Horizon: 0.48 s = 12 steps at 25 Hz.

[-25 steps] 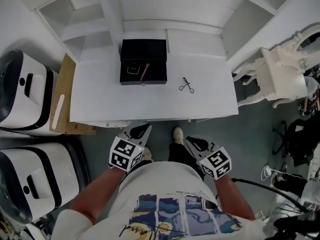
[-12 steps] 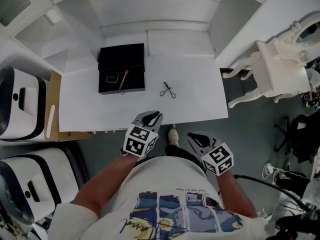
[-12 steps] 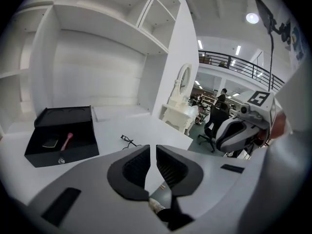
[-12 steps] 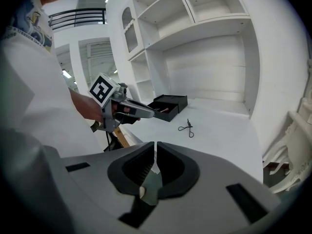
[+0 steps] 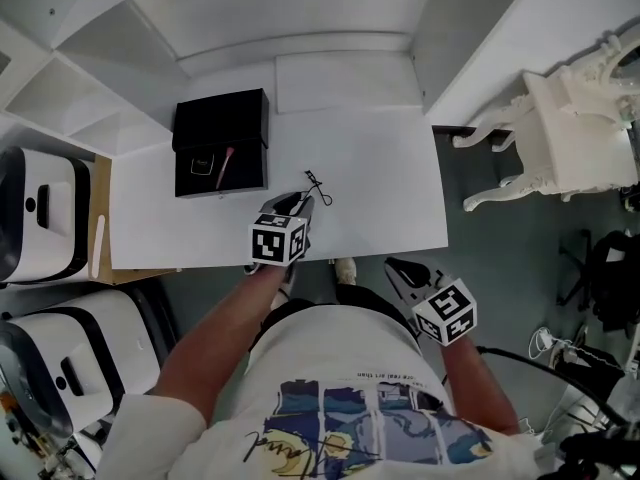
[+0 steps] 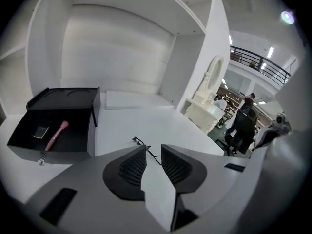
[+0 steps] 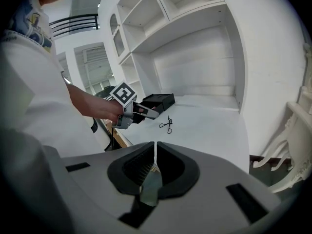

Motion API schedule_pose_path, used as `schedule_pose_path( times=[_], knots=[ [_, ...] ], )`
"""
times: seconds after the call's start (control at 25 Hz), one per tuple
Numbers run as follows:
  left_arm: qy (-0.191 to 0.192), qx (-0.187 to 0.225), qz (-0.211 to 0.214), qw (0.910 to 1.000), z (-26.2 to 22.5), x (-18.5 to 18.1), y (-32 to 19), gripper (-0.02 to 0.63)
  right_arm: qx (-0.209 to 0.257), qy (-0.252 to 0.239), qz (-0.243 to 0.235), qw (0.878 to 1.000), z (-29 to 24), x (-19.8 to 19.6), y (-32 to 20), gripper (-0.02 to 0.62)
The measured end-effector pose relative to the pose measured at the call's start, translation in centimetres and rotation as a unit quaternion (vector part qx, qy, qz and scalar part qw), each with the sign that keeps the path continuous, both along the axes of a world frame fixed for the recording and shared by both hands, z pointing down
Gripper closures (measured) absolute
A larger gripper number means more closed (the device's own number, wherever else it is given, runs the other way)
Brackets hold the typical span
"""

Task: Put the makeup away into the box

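White desk [image 5: 380,168]: eyelash curler [image 5: 316,188] lies diagonal; left tongs [image 6: 153,149] just opening, empty; right tongs [image 7: 155,145] pressed together.

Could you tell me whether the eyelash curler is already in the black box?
No, the curler lies on the desk, apart from the box.

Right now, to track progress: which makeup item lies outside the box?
The eyelash curler, out on the white table; the pink brush lies inside the black box.
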<state>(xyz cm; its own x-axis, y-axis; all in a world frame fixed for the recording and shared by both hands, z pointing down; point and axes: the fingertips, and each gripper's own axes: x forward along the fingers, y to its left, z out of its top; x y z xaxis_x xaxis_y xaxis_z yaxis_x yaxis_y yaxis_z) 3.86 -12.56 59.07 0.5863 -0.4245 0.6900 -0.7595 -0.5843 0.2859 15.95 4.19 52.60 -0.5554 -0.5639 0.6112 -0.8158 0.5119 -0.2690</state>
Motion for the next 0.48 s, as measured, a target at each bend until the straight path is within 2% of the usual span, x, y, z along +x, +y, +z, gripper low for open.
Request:
schedule_pose_path(
  times=[0.48],
  knots=[
    [-0.030,-0.048,-0.107,0.9926,3.9,0.9,-4.8,0.479,-0.016,0.003,-0.008,1.000,0.8,5.9,-1.2,0.560]
  ],
)
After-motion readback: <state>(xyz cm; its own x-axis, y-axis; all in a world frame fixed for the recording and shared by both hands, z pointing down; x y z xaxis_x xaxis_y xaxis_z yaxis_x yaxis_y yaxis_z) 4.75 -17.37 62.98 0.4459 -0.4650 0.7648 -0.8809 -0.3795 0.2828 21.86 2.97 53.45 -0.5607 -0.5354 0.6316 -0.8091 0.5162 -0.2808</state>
